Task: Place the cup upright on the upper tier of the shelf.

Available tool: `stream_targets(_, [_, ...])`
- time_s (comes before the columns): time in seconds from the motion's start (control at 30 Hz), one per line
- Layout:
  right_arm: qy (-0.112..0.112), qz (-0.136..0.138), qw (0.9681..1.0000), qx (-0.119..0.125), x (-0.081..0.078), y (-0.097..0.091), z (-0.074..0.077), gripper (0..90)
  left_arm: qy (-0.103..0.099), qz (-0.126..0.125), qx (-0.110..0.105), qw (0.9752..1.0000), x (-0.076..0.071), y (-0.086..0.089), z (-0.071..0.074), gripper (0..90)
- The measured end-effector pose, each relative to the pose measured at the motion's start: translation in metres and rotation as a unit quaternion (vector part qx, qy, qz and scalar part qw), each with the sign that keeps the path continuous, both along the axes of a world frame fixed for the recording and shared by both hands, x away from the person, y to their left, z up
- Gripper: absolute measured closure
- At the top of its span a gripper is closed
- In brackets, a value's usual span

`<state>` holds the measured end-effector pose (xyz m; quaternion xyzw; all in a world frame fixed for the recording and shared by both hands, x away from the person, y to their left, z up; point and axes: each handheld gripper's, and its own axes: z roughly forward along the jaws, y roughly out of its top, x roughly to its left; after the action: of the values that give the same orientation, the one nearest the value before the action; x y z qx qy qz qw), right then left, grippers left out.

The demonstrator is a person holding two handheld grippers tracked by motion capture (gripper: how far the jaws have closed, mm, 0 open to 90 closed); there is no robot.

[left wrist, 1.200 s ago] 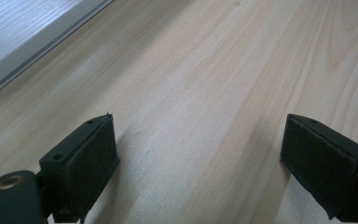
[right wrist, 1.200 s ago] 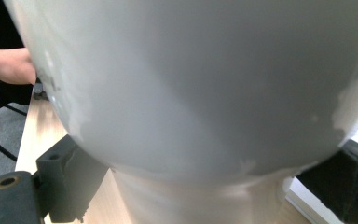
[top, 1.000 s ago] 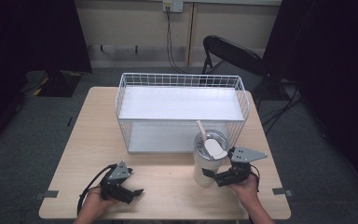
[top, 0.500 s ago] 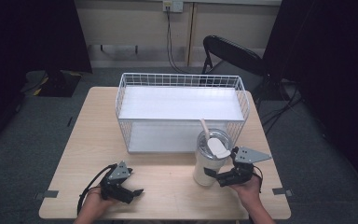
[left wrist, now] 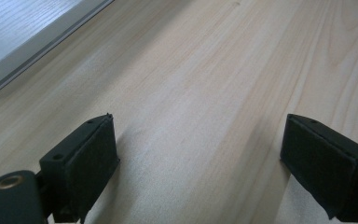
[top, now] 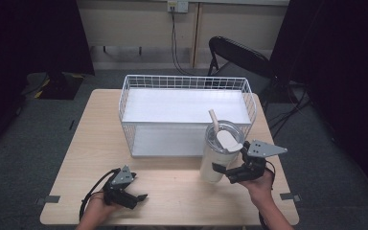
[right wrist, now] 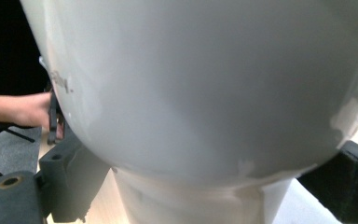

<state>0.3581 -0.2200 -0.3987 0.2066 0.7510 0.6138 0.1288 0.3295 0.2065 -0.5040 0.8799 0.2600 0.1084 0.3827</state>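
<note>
A clear-lidded white tumbler (top: 218, 158) with a beige straw (top: 214, 120) stands at the table's front right, just before the wire basket (top: 187, 81). My right gripper (top: 225, 173) is shut on the tumbler's lower body, one jaw on each side. In the right gripper view the tumbler (right wrist: 205, 84) bulges wide between the two black jaws. My left gripper (top: 136, 196) rests low at the front left, open. Bare wood (left wrist: 205, 70) lies between its jaws in the left gripper view.
The white wire basket with a flat white floor (left wrist: 18, 32) takes up the back half of the table. A black folding chair (top: 239, 52) stands behind the table at the right. Dark curtains flank both sides.
The tumbler and my right gripper have shifted slightly to the right and away from me. The left gripper has stayed put.
</note>
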Motion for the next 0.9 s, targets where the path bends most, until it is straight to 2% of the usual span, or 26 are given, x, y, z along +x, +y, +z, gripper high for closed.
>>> stream_targets(0.37, [-0.006, 0.003, 1.0, 0.0, 0.008, -0.001, 0.032, 9.5, 0.0, 0.0, 0.0, 1.0, 0.0, 0.0, 0.0, 10.1])
stream_targets(0.9, [0.003, 0.01, 0.9999, 0.003, 0.015, 0.002, 0.055, 9.6, 0.0, 0.0, 0.0, 1.0, 0.0, 0.0, 0.0, 10.1])
